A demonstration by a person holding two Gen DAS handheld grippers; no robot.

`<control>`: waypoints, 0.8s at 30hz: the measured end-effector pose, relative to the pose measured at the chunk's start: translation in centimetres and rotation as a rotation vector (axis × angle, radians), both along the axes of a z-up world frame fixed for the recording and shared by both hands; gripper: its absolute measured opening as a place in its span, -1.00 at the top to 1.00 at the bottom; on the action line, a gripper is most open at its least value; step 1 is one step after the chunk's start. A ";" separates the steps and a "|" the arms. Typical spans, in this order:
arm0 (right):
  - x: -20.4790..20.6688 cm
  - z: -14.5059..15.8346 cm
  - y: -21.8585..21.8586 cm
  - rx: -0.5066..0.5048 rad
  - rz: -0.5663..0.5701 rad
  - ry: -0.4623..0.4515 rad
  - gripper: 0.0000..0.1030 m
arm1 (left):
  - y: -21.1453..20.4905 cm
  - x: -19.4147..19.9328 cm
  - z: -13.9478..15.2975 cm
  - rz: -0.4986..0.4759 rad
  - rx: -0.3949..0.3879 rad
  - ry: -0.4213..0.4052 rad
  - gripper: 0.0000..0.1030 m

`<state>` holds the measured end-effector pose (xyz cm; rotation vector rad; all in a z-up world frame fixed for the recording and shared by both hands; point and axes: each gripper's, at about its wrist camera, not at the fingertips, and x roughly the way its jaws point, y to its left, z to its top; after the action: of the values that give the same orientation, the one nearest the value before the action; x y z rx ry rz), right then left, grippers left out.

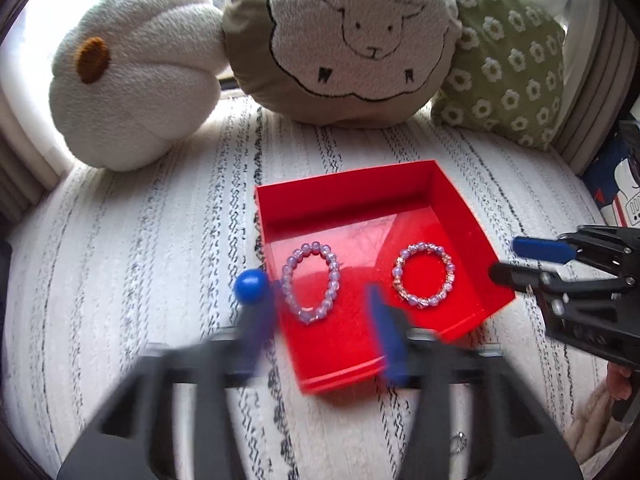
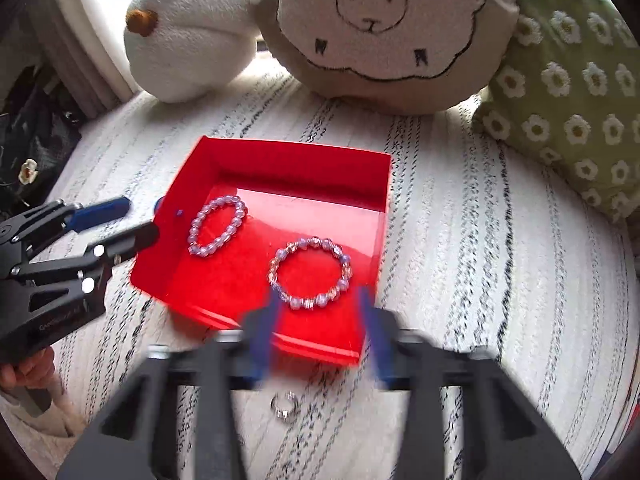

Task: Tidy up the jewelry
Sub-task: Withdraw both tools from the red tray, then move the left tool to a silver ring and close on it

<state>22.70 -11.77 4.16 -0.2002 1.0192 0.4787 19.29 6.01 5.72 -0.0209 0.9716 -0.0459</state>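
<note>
Jewelry-sorting scene on a striped white cushion. Red tray lies flat on the cushion and holds two bead bracelets: a lilac bracelet pulled into an oval on its left side and a rounder lilac-and-gold bracelet on its right, the two well apart. Left gripper hovers low at the tray's near-left corner, its blue-tipped fingers spread wide and holding nothing; one tip sits just outside the left wall, the other over the tray floor. Right gripper hovers at the near edge, fingers likewise parted and empty, bracketing the rounder bracelet's near side. A small silver ring lies on the cushion just outside the tray's near edge. Behind the tray stand a white flower pillow, a sheep pillow and a green daisy pillow.
</note>
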 end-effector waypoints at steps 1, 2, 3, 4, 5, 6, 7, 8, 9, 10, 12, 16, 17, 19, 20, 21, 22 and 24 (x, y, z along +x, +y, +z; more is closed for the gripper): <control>-1.0 0.3 -0.6 0.005 -0.004 -0.032 -0.37 | 0.0 -0.8 0.2 0.006 0.010 -0.017 -0.50; -1.9 0.4 -1.1 -0.004 -0.005 -0.052 -0.42 | -0.1 -1.7 0.3 0.005 0.029 -0.025 -0.50; -2.8 0.3 -1.6 -0.019 -0.005 -0.063 -0.43 | -0.3 -2.4 0.3 0.001 0.043 -0.025 -0.57; -3.5 0.1 -2.1 -0.021 -0.005 -0.062 -0.44 | -0.4 -3.0 0.4 0.001 0.048 -0.023 -0.63; -4.2 0.0 -2.7 -0.012 -0.007 -0.056 -0.50 | -0.4 -3.9 0.3 0.003 0.049 -0.025 -0.67; -5.1 -0.4 -3.5 0.000 -0.015 -0.050 -0.61 | -0.3 -4.8 0.1 0.004 0.049 -0.024 -0.67; -5.9 -0.6 -4.1 0.008 -0.024 -0.048 -0.65 | -0.3 -5.6 -0.1 0.002 0.052 -0.017 -0.67; -6.7 -0.8 -4.6 0.009 -0.032 -0.054 -0.69 | -0.2 -6.5 -0.4 -0.001 0.051 -0.016 -0.69; -7.5 -1.1 -4.9 0.005 -0.037 -0.064 -0.72 | -0.1 -7.4 -0.7 -0.007 0.048 -0.018 -0.70; -8.7 -1.6 -5.2 -0.003 -0.036 -0.082 -0.73 | -0.1 -8.4 -1.1 -0.021 0.048 -0.019 -0.71; -10.7 -2.6 -5.7 -0.019 -0.026 -0.111 -0.76 | -0.2 -10.3 -2.3 -0.035 0.053 -0.013 -0.71; -14.6 -5.3 -6.7 0.009 -0.021 -0.122 -0.77 | -0.2 -14.1 -4.6 -0.012 0.009 -0.013 -0.71; -15.4 -5.9 -6.8 0.029 -0.011 -0.112 -0.77 | -0.2 -14.9 -5.1 -0.006 -0.015 -0.018 -0.71; -16.9 -6.8 -7.1 0.062 0.002 -0.096 -0.77 | -0.2 -16.5 -5.8 0.006 -0.057 -0.035 -0.71; -17.6 -7.2 -7.2 0.071 0.004 -0.094 -0.77 | -0.3 -17.2 -6.1 0.008 -0.083 -0.052 -0.71; -18.2 -7.3 -7.3 0.076 0.003 -0.100 -0.77 | -0.4 -17.9 -6.4 0.005 -0.109 -0.068 -0.71; -18.7 -7.5 -7.5 0.078 -0.004 -0.115 -0.77 | -0.5 -18.4 -6.8 0.000 -0.133 -0.079 -0.71; -19.5 -7.9 -7.8 0.068 -0.024 -0.141 -0.77 | -1.1 -19.1 -7.5 0.010 -0.150 -0.081 -0.71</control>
<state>3.24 -19.58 -3.70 -0.1583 0.8655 0.4706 0.18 4.93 -1.76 -0.1613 0.8850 -0.1094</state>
